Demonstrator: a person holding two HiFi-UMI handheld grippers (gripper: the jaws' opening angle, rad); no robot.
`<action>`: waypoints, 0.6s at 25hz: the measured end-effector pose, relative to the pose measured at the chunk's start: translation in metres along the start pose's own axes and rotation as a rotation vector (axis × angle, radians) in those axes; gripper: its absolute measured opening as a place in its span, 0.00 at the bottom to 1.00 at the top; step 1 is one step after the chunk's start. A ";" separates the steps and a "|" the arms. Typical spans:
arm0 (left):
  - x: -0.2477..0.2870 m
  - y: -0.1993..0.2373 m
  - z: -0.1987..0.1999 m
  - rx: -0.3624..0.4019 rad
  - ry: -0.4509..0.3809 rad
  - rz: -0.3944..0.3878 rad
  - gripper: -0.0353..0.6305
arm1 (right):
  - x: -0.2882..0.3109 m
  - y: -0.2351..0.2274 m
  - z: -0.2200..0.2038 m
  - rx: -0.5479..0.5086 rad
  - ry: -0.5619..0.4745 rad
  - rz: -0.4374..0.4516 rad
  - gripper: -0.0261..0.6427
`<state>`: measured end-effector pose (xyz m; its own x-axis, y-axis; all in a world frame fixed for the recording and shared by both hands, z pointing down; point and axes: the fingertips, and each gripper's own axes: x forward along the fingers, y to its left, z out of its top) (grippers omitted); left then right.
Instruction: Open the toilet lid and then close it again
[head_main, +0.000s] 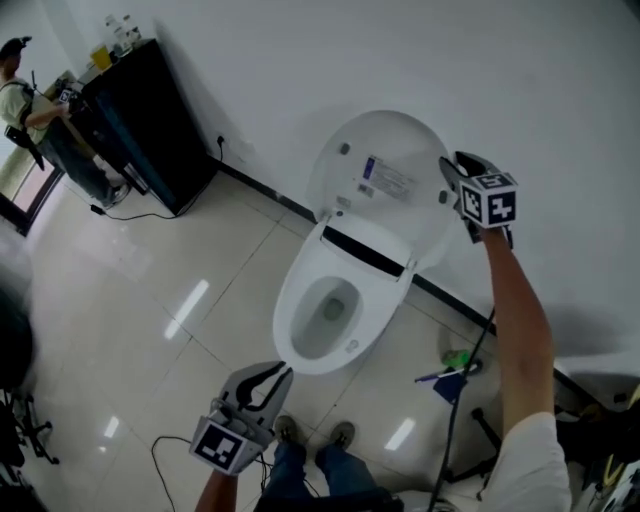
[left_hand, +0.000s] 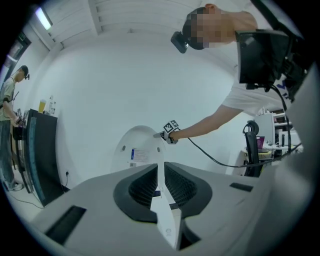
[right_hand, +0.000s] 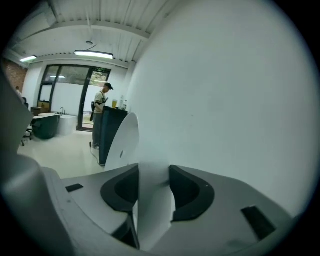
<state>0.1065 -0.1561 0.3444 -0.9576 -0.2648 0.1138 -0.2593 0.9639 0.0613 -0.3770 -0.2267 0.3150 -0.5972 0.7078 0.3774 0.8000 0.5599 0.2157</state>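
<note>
The white toilet lid (head_main: 385, 180) stands raised, leaning back towards the wall, above the open bowl (head_main: 300, 345). My right gripper (head_main: 452, 178) is at the lid's upper right edge. In the right gripper view that lid edge (right_hand: 152, 200) fills the gap and both pads lie against it, so my right gripper (right_hand: 154, 177) is shut on it. My left gripper (head_main: 275, 378) hangs low just in front of the bowl's front rim, apart from it. Its jaws stand a narrow slit apart with nothing in them, and the lid (left_hand: 137, 150) shows beyond the left gripper (left_hand: 161, 175).
A black cabinet (head_main: 150, 120) stands against the wall at the left, with a person (head_main: 30, 110) beside it. A green and blue brush (head_main: 455, 365) lies on the tiled floor right of the toilet. A cable (head_main: 470, 390) hangs from my right arm. My shoes (head_main: 315, 432) are below the bowl.
</note>
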 end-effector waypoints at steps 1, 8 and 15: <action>-0.001 0.001 0.000 0.001 0.001 0.010 0.11 | 0.008 -0.013 -0.001 0.029 0.011 -0.022 0.26; -0.017 0.012 -0.015 -0.008 0.035 0.088 0.11 | 0.038 -0.056 -0.011 0.129 0.070 -0.131 0.23; -0.032 0.033 -0.027 -0.018 0.062 0.145 0.11 | 0.047 -0.066 -0.016 0.104 0.086 -0.173 0.22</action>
<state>0.1317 -0.1169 0.3691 -0.9750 -0.1245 0.1841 -0.1158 0.9916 0.0573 -0.4569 -0.2376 0.3329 -0.7142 0.5603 0.4196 0.6730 0.7144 0.1915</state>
